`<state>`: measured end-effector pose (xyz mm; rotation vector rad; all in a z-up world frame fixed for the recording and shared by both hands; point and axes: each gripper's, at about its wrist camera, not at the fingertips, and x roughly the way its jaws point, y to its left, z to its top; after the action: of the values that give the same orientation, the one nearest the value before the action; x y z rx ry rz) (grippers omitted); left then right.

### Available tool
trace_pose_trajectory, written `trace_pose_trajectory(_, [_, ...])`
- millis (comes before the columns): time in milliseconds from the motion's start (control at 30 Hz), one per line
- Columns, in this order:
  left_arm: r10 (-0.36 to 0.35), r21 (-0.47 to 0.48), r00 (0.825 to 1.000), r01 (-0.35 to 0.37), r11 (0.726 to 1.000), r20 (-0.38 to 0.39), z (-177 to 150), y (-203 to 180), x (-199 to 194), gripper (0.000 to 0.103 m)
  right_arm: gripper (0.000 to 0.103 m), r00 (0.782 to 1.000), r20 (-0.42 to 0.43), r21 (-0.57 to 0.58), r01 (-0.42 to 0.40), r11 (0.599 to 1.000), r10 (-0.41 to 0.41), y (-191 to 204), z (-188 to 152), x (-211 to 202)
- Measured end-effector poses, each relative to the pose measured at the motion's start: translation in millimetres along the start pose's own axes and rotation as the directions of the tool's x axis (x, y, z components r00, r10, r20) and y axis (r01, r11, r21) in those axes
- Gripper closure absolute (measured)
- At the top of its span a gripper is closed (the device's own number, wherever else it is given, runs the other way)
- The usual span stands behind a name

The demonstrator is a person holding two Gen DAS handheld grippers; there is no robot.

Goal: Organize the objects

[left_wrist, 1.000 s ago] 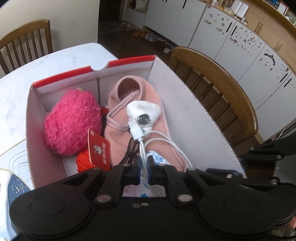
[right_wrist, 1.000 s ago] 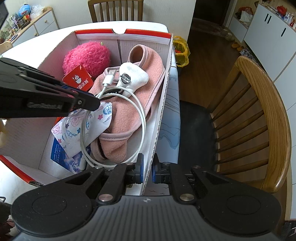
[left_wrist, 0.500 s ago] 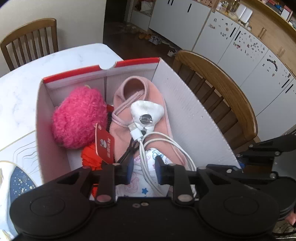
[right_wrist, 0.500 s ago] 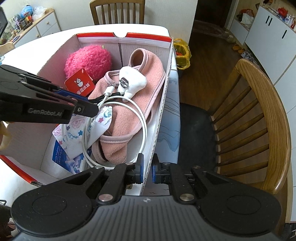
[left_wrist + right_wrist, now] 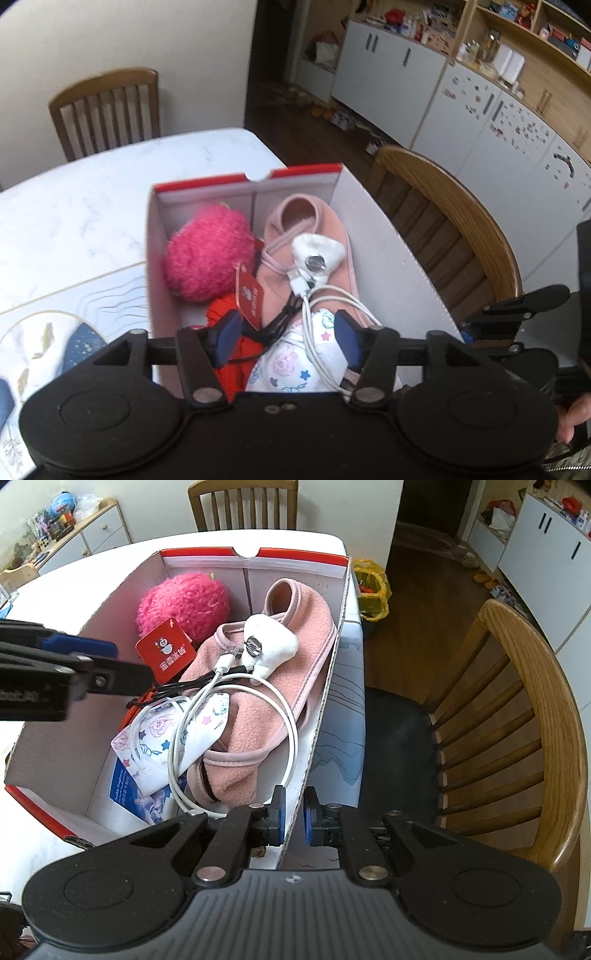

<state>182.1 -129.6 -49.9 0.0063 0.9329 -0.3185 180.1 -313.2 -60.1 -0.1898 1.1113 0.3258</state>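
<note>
A red-and-white cardboard box (image 5: 388,266) (image 5: 334,664) stands on the white table. Inside lie a pink fuzzy ball (image 5: 207,258) (image 5: 181,602), a pink fleece garment (image 5: 328,229) (image 5: 295,627), a patterned mask (image 5: 155,738) and a coiled white cable (image 5: 308,325) (image 5: 291,731). My left gripper (image 5: 286,338) hovers over the box's near end, its jaws opening; the cable lies below them, untouched. One of its fingers (image 5: 110,675) shows in the right wrist view. My right gripper (image 5: 294,818) is shut on the box's right wall near its corner.
A wooden chair (image 5: 517,720) (image 5: 461,221) stands tight against the box's right side. Another chair (image 5: 107,107) is at the table's far end. A patterned mat (image 5: 55,332) lies left of the box. A yellow bag (image 5: 371,587) sits on the floor. White cabinets line the far wall.
The left gripper let go of the white cable, spread its jaws, and rose back from the box. The cable now rests on the mask and fleece. The right gripper stayed put.
</note>
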Motion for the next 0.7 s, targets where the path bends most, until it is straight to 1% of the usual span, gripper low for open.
trace_pose_trajectory(167, [0.030,-0.026,0.999,-0.029,0.999,0.038,-1,1,-15,0.036,0.092,1.000,-0.001,-0.002,-0.006,1.000,0.006,-1,0,0])
trace_pose_trajectory(233, [0.038,-0.029,0.998,-0.037,0.999,0.050,-2,3,-20,0.028,0.092,1.000,-0.003,-0.001,-0.005,1.000,0.005,-1,1,0])
trace_pose_trajectory(333, [0.034,-0.034,0.997,-0.032,0.999,0.066,-3,7,-27,0.021,0.092,1.000,-0.005,0.016,-0.005,1.000,0.005,-2,1,0])
trace_pose_trajectory(567, [0.021,-0.021,0.994,-0.019,1.000,0.106,-5,15,-40,0.021,0.092,0.999,0.046,0.050,0.028,0.998,-0.030,0,5,-14])
trace_pose_trajectory(700, [0.012,-0.015,0.992,-0.010,1.000,0.122,-9,19,-46,0.020,0.092,0.994,0.093,0.066,0.051,0.997,-0.057,3,6,-33])
